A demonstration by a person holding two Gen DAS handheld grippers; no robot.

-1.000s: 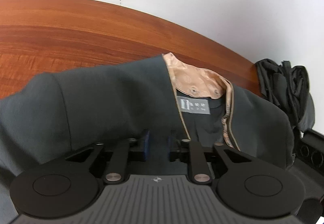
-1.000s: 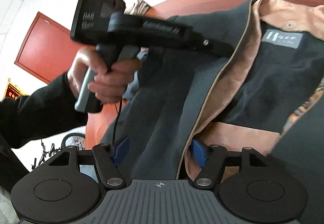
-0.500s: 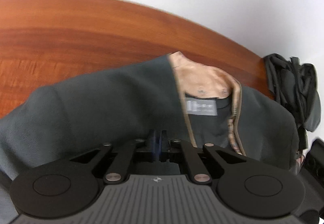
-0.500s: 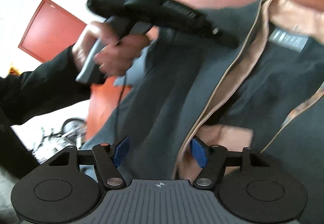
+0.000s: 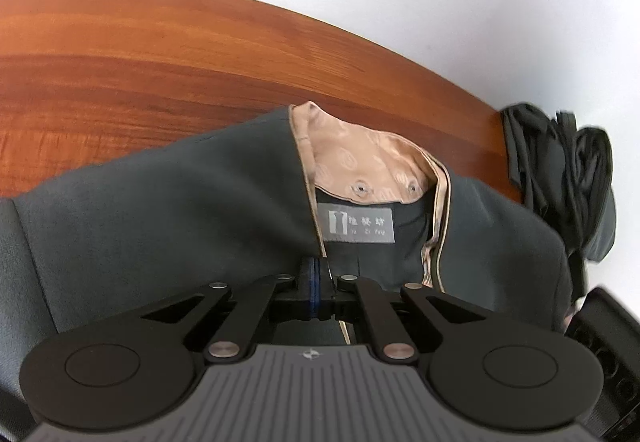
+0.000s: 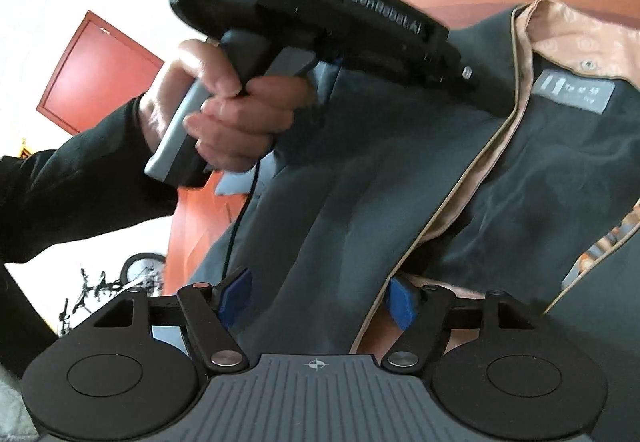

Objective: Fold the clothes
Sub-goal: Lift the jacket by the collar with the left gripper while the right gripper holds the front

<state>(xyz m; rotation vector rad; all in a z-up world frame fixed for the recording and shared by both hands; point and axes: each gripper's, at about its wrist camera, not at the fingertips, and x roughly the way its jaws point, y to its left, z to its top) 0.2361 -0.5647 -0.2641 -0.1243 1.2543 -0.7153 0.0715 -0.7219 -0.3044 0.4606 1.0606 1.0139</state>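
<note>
A dark grey jacket with tan patterned lining and a grey neck label lies on the wooden table. My left gripper is shut on the jacket's tan-piped front edge just below the collar. In the right wrist view the same jacket fills the frame. My right gripper is open, its blue pads either side of the lower front edge. The left gripper's body shows there, held by a hand.
A pile of dark clothes sits at the table's far right edge against a white wall. A black device is at the right. Behind the hand are a red door and a bicycle.
My left gripper closed from open onto the jacket's front edge near the collar. My right gripper stayed open around the lower edge. The views shifted slightly.
</note>
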